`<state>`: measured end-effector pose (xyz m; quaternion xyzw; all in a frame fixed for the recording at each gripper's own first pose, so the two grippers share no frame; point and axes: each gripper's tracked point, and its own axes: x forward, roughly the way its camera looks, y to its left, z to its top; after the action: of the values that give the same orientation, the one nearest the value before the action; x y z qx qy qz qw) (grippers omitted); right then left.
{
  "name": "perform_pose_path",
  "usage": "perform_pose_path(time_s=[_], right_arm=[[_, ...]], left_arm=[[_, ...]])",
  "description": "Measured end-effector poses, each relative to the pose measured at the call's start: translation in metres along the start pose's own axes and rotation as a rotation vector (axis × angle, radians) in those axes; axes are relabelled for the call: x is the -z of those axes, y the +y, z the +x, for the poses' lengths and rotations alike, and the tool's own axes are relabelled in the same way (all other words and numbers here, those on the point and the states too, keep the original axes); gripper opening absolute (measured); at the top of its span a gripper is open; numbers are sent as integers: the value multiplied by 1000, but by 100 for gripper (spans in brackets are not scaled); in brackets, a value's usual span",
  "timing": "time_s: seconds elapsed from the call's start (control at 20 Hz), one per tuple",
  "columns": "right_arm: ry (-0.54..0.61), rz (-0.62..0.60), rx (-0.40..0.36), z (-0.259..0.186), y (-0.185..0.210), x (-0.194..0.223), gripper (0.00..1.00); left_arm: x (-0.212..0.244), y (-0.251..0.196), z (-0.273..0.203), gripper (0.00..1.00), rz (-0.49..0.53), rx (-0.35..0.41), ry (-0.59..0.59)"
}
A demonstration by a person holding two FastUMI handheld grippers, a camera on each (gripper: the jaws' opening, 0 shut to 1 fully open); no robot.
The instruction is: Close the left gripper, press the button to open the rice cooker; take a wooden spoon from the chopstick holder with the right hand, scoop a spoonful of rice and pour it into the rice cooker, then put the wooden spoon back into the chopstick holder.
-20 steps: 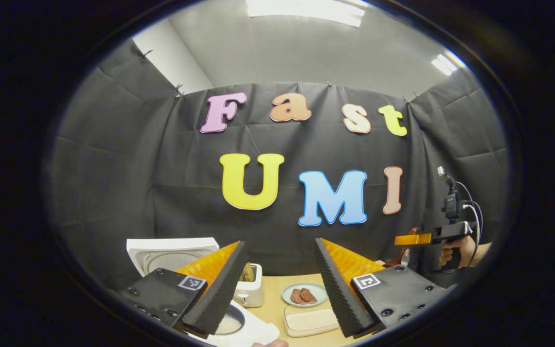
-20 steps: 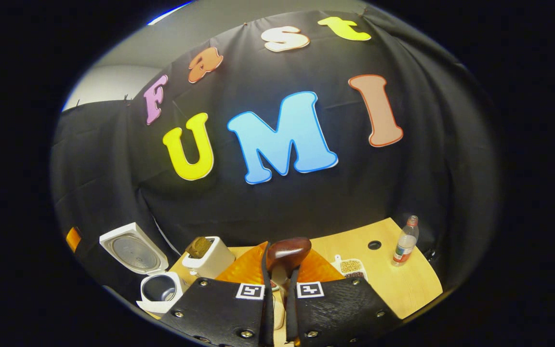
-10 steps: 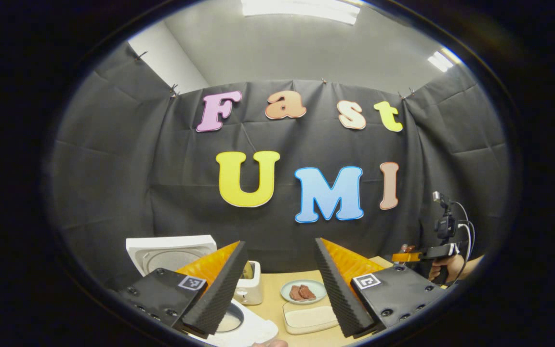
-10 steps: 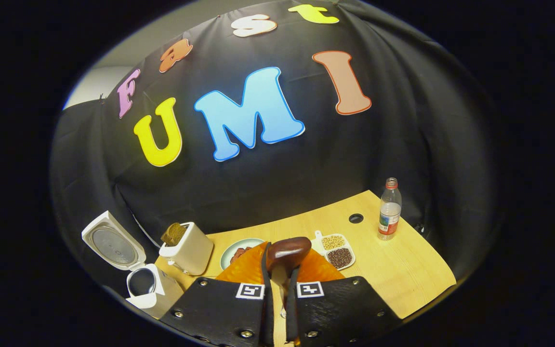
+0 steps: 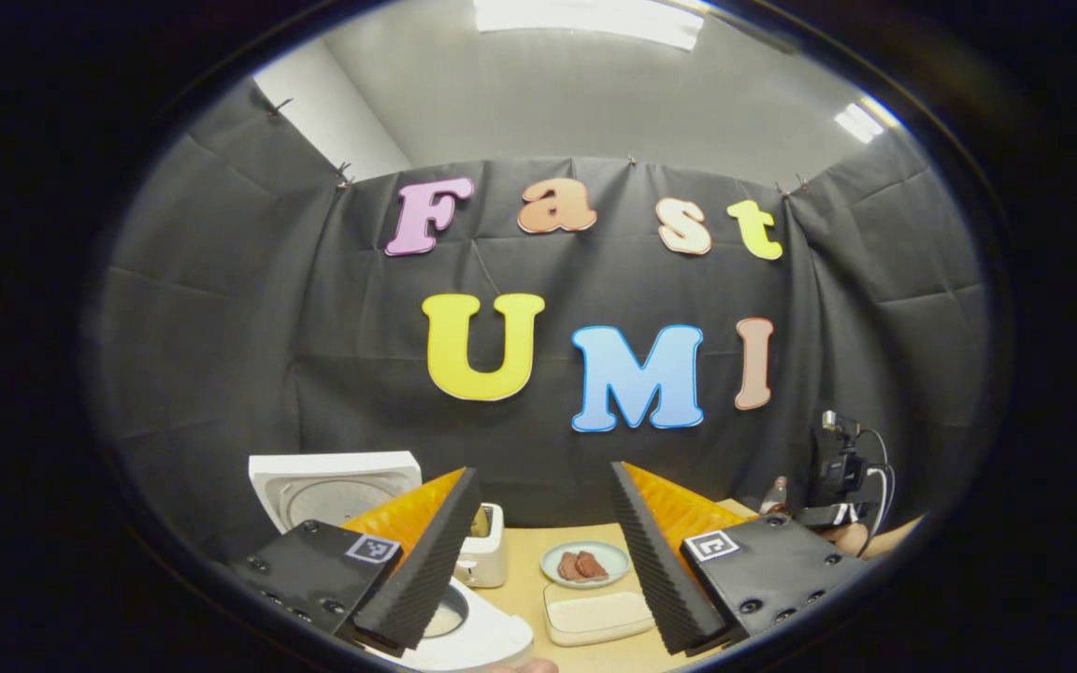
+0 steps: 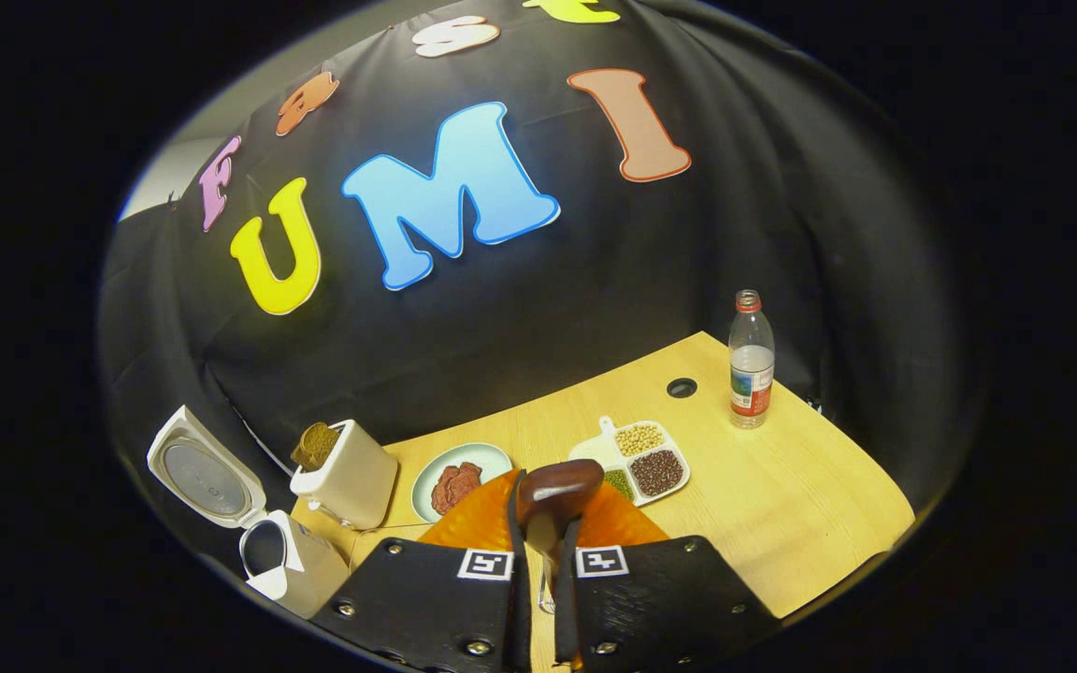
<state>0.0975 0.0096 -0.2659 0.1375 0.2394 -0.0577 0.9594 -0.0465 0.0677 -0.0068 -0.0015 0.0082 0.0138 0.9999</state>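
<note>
The white rice cooker (image 5: 478, 645) stands open below my left gripper (image 5: 538, 561), its lid (image 5: 333, 486) raised behind the left finger. That gripper is open and holds nothing. A shallow white dish of rice (image 5: 595, 612) lies on the table between its fingers. My right gripper (image 6: 538, 551) is shut on the dark wooden spoon (image 6: 557, 491), whose bowl sticks up past the fingertips. The cooker (image 6: 286, 561) sits at lower left in the right gripper view, with its lid (image 6: 207, 472) up. Far right in the left gripper view, the right gripper (image 5: 838, 509) hangs just above the table.
A white toaster (image 6: 342, 467) with bread stands beside the cooker. A plate of meat (image 6: 459, 481) and a divided dish of beans (image 6: 637, 458) lie mid-table. A water bottle (image 6: 750, 360) stands at the far right by a cable hole (image 6: 682, 387) in the wooden table (image 6: 782, 505).
My right gripper, still holding the spoon, has come down and tipped toward the table, so more tabletop shows. The left gripper has barely moved and stays open.
</note>
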Motion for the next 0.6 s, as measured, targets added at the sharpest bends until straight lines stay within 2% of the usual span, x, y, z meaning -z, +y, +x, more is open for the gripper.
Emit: perform_pose_path(time_s=[0.05,0.1,0.15,0.25,0.6], right_arm=[[8,-4,9,3,-1,4,10],[12,-3,12,6,0,6,10],[18,-2,16,9,1,9,11],[25,2,33,10,3,26,10],[67,-7,96,38,0,57,10]], left_arm=[[1,1,-1,92,3,-2,1],[0,2,-1,98,7,-5,2],[1,3,-2,92,11,-10,4],[1,5,-2,95,17,-17,5],[4,12,-5,92,32,-44,28]])
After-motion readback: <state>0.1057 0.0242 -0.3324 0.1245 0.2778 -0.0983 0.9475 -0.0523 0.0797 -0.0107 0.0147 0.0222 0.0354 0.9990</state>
